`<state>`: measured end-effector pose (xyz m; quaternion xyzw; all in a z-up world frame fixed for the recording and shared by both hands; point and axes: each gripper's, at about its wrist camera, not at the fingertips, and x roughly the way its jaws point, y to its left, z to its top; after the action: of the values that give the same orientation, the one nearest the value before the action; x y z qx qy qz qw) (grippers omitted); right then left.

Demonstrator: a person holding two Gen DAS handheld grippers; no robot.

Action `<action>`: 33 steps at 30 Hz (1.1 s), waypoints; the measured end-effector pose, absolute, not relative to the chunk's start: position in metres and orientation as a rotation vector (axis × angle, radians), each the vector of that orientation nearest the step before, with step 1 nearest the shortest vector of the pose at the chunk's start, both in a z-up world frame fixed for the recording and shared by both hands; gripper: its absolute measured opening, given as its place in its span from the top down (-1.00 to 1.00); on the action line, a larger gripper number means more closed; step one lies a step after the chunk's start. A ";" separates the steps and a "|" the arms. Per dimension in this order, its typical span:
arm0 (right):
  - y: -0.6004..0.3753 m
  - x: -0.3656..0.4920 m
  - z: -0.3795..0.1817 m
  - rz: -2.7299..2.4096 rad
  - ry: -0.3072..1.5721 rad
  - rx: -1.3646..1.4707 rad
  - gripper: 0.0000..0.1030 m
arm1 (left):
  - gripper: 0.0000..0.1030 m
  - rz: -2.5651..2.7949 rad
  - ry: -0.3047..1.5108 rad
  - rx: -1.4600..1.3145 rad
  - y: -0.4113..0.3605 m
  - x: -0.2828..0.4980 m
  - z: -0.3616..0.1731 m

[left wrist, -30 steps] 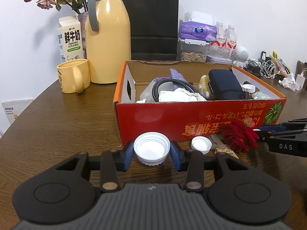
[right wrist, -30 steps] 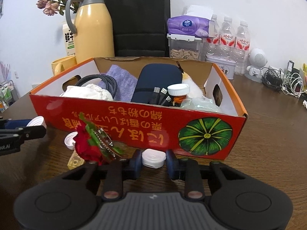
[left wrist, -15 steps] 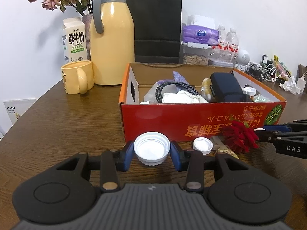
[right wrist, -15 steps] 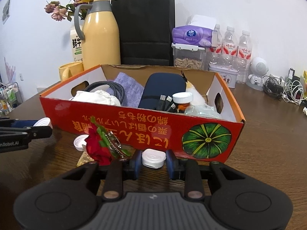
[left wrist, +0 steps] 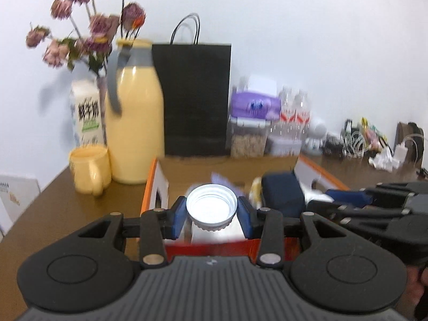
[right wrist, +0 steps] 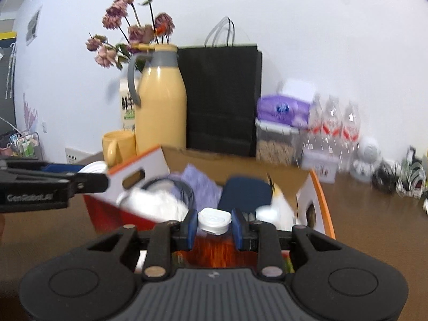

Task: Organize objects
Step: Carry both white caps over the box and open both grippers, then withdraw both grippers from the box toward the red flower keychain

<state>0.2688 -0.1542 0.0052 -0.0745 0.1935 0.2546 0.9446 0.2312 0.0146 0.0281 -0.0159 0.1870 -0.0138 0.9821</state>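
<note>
Both jaws are closed on something. The left gripper point(left wrist: 211, 212) clamps a wide white lid point(left wrist: 211, 208) between its blue pads, with the hollow side of the lid facing the camera. The right gripper point(right wrist: 214, 226) clamps a smaller white cap point(right wrist: 214, 220), a little tilted. Both things are held in the air above the near red wall of the cardboard box point(right wrist: 319, 187), which is the landmark here. Inside the box lie a dark blue pouch point(right wrist: 247, 192), a purple cloth point(right wrist: 199, 182) and a grey cable point(right wrist: 184, 191) on something white. Behind the box stand a yellow thermos point(left wrist: 133, 131), a yellow mug point(left wrist: 89, 169) to its left, and a black paper bag point(left wrist: 196, 99). To the right of the bag is a purple packet point(left wrist: 254, 105) on a clear container, near water bottles point(right wrist: 333, 123). The pictures are blurred.
</note>
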 end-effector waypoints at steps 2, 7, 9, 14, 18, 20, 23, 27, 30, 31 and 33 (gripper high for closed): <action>-0.146 0.280 0.013 0.514 0.376 -0.150 0.49 | 0.20 -0.027 0.364 -0.036 0.011 0.246 0.037; -0.130 0.316 0.019 0.473 0.368 -0.118 0.49 | 0.20 0.013 0.341 -0.068 0.005 0.282 0.046; -0.126 0.328 0.016 0.453 0.370 -0.115 0.49 | 0.20 0.025 0.346 -0.083 0.003 0.294 0.043; -0.129 0.344 0.000 0.433 0.399 -0.123 0.49 | 0.20 0.041 0.388 -0.078 0.005 0.312 0.025; -0.132 0.348 -0.006 0.439 0.414 -0.114 0.49 | 0.20 0.039 0.404 -0.068 0.006 0.315 0.017; -0.134 0.348 -0.007 0.434 0.417 -0.116 0.49 | 0.19 0.041 0.403 -0.061 0.007 0.314 0.016; -0.136 0.347 -0.009 0.426 0.427 -0.118 0.48 | 0.00 0.046 0.397 -0.044 0.006 0.312 0.015; -0.141 0.344 -0.007 0.402 0.425 -0.116 -0.07 | -1.00 0.091 0.347 -0.034 0.007 0.305 0.019; -0.145 0.340 -0.004 0.366 0.404 -0.108 -0.75 | -1.00 0.096 0.336 -0.043 0.009 0.302 0.023; -0.146 0.340 -0.003 0.363 0.405 -0.106 -0.90 | -1.00 0.099 0.334 -0.047 0.010 0.302 0.024; -0.148 0.340 -0.003 0.366 0.412 -0.099 -1.00 | -1.00 0.103 0.336 -0.050 0.011 0.302 0.025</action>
<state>0.3405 -0.1483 -0.0031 -0.0489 0.2034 0.1805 0.9611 0.3019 0.0111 0.0250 -0.0248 0.1670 0.0511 0.9843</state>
